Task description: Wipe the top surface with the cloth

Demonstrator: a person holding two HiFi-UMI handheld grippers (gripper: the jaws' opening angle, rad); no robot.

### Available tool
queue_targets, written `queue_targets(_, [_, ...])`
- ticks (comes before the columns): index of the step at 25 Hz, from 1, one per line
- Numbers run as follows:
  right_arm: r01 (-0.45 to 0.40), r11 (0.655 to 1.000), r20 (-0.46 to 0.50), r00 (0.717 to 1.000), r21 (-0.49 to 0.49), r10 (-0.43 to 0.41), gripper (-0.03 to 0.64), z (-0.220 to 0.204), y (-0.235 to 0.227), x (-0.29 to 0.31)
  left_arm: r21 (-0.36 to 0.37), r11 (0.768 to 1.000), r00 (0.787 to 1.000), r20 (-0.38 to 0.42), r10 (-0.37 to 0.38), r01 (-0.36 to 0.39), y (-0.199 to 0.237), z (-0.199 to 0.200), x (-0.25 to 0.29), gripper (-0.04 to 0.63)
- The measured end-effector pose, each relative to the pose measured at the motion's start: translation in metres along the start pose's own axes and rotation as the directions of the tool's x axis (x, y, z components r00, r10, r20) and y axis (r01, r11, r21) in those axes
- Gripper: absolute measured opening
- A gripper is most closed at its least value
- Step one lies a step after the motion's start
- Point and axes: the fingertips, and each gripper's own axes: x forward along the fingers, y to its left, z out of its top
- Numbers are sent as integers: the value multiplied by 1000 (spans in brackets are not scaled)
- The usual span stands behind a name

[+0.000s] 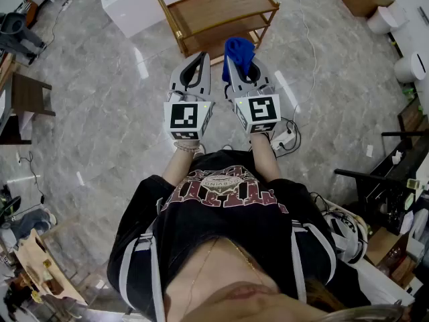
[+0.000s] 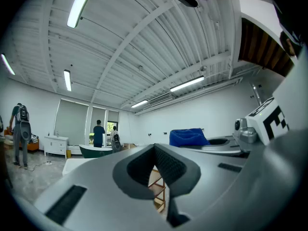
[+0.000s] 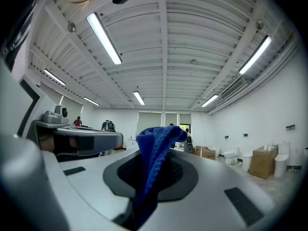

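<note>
Right gripper (image 1: 244, 72): fingers clenched on crumpled blue cloth (image 1: 238, 51). Left gripper (image 1: 199, 58): fingers apparently closed, empty. Gold-framed two-tier wooden desk (image 1: 221, 9) at 12 o'clock, untouched. Risk: wiping drag pulls the cloth free.

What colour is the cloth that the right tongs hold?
Blue. The cloth, shut in the right tongs, shows best in the right gripper view.

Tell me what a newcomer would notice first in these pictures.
The bright blue cloth stands out first, pinched in the right gripper and sticking up from its jaws. Beside it, the left gripper is shut on nothing. Just beyond both stands a wooden two-tier shelf with a gold frame on the grey floor.
</note>
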Motion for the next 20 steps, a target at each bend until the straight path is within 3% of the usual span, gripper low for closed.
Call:
queue_targets(13, [-36, 999, -4, 999, 9, 36, 55, -6, -23, -17, -8, 1000, 999, -20, 25, -26, -28, -5, 9, 48])
queue_targets(20, [-56, 998, -14, 998, 16, 56, 55, -13, -19, -13, -15, 998, 998, -35, 55, -55, -20, -10, 10, 48])
